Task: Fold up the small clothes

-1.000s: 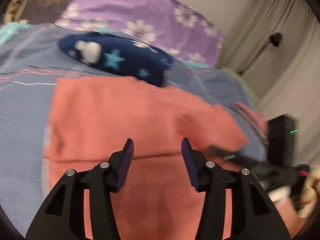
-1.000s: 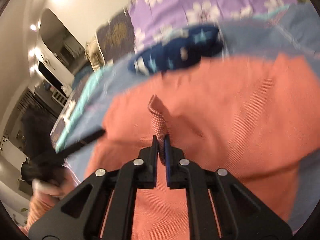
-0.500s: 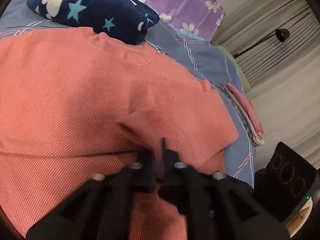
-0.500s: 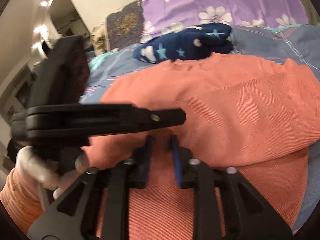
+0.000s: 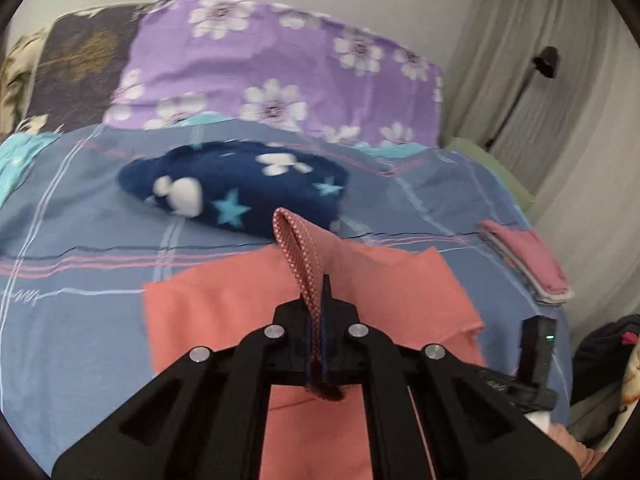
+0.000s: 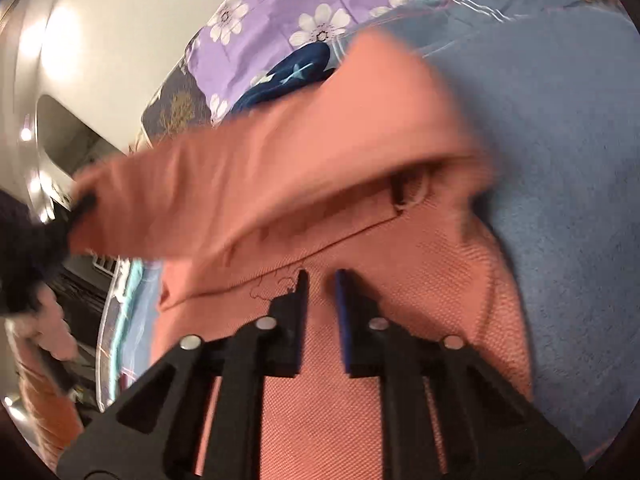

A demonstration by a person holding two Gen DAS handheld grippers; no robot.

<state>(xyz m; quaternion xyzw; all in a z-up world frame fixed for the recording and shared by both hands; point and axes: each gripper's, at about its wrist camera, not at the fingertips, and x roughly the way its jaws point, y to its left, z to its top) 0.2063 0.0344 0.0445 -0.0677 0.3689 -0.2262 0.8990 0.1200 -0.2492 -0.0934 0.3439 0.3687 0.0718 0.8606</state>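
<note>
A salmon-orange knit garment (image 5: 224,308) lies on the blue striped bedsheet (image 5: 80,248). My left gripper (image 5: 320,292) is shut on a fold of the garment and holds it up, so a loop of cloth stands above the jaws. In the right wrist view the garment (image 6: 360,420) lies under my right gripper (image 6: 322,280), which is open with its fingers just over the cloth near a seam. A raised flap of the garment (image 6: 260,160) stretches across to the left gripper at the left edge.
A navy star-patterned fleece bundle (image 5: 236,188) lies behind the garment. A purple floral pillow (image 5: 280,80) stands at the head of the bed. A folded pink stack (image 5: 528,264) sits at the right bed edge. Grey curtains (image 5: 560,100) hang to the right.
My left gripper closed on the garment and lifted a fold up and back. My right gripper let go of its pinch, opened, and now hovers over the lower cloth.
</note>
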